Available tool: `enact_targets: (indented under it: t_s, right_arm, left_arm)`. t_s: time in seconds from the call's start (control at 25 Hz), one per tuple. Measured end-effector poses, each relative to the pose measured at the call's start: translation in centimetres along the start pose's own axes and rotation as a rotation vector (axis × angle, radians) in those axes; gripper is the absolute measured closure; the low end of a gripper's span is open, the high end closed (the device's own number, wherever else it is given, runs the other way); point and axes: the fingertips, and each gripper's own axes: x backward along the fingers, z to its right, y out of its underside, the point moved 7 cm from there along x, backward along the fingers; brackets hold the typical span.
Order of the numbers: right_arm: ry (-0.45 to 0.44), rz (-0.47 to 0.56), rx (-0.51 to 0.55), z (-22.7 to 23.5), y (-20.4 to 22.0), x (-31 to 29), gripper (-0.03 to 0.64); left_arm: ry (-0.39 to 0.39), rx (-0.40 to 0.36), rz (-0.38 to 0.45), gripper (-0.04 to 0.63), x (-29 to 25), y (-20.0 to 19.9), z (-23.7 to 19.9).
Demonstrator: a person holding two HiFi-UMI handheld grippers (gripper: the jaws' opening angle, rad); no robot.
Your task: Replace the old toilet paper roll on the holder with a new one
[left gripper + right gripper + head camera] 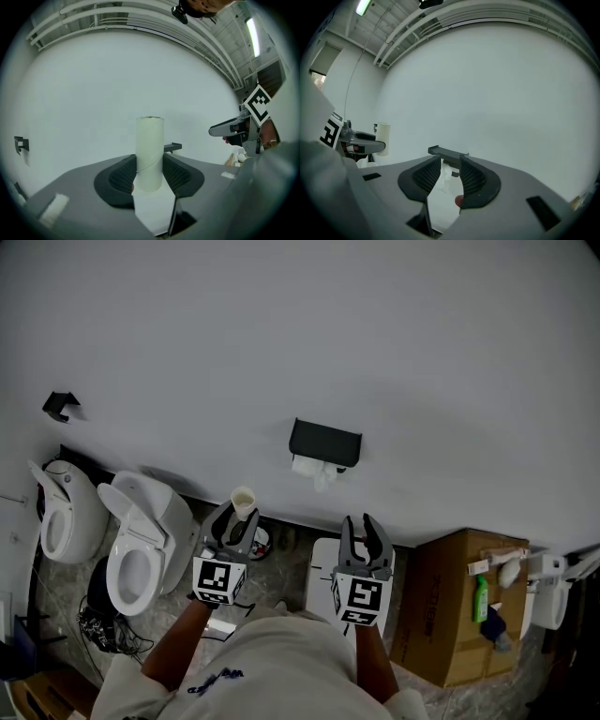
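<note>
L gripper (pixel 238 524) is clenched on the cardboard tube (pixel 149 150), prob. the spent core of the old roll. The tube stands upright between the two pads. They pinch its lower part from both sides, and most of its length sticks up above the jaws, open end on top.

Handling, as I judge it: the tube is v. light and thin-walled, stiff along its length but easy to crush across. Moderate squeeze only, and the dry card shouldn't slip on the ribbed pads. The low grip is OK for carrying. A hold nearer the middle would tip less.

R gripper (pixel 450 165) is released: jaws partway apart w/ nothing between the pads. It's level w/ the L one and just right of it, both near the person's body.

The holder (pixel 325 441) is a dark bracket on the far wall, ahead and between the two grippers, well apart from both. In the R gripper view it sits right in the gap between the jaws, so that gripper is aimed at it. White paper (pixel 314 471) hangs under the holder. Can't tell if that's a full roll or just a loose tail; either way it's soft and tears easily, so take it by the body, not the hanging end.

Two toilets (pixel 141 549) stand far left and a cardboard box (pixel 459 606) on the right; neither is near the jaws
</note>
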Motion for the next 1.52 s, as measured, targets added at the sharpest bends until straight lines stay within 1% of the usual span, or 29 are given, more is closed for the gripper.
enact_targets:
  t_s: [0.2,0.6,1.52]
  right_arm:
    - [0.013,0.005,-0.016,0.2,-0.3,-0.1,0.554]
    - [0.011,-0.008,-0.033,0.1,-0.2,-0.3,0.611]
    - [-0.023,-0.040,-0.024,-0.6,0.1,-1.2,0.612]
  left_arm:
    - [0.011,-0.002,0.003,0.419,-0.4,-0.1,0.0]
    - [0.027,0.002,0.012,0.419,-0.8,-0.4,0.1]
    - [0.039,0.006,-0.003,0.419,-1.2,0.0,-0.2]
